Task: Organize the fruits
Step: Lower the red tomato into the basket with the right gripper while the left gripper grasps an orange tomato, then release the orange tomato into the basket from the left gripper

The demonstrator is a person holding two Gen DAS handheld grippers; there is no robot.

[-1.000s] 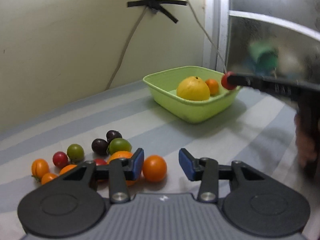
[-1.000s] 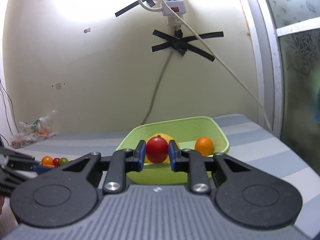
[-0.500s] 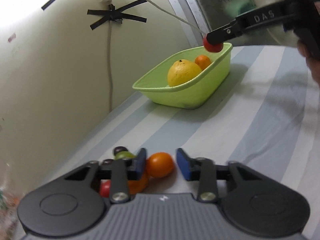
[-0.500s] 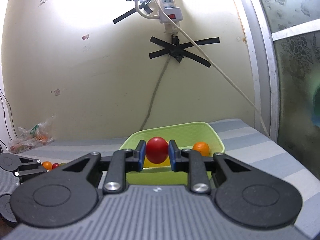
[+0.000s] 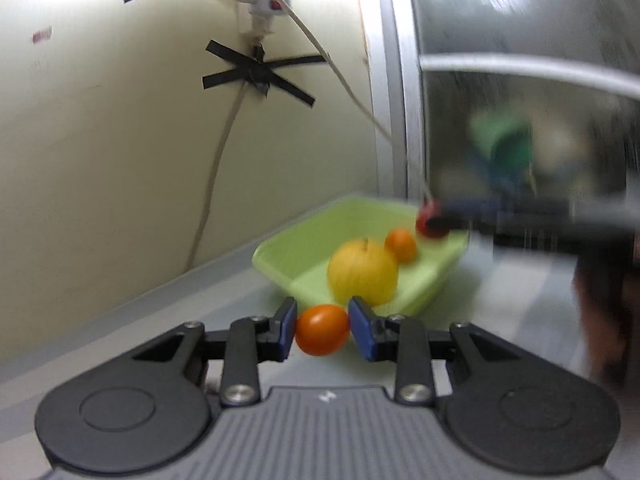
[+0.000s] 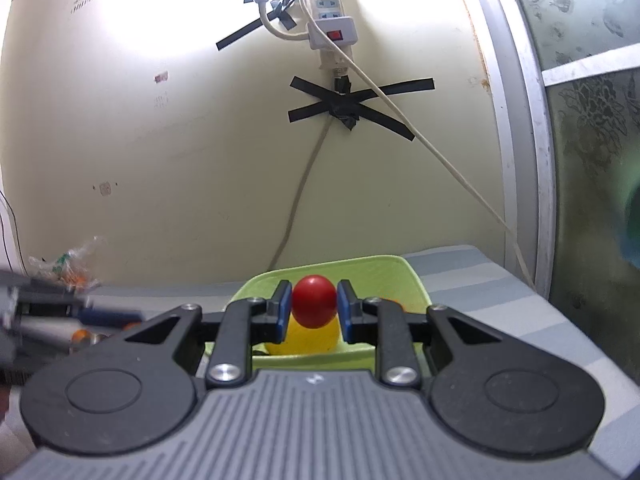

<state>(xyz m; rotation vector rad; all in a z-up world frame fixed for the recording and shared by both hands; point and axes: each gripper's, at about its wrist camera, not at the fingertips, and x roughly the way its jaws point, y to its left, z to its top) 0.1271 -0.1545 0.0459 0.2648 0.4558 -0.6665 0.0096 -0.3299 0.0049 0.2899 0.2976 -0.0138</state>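
Orange tomato (image 5: 322,330), smooth and oval, sits clamped in left hand-held gripper (image 5: 322,328); right hand-held gripper (image 6: 313,308) clamps a round red tomato (image 6: 314,306).

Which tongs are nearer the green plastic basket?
Right. The right tongs, gripping a red tomato, hang over the green plastic basket's far rim. The left tongs, gripping an orange tomato, sit short of its near wall.
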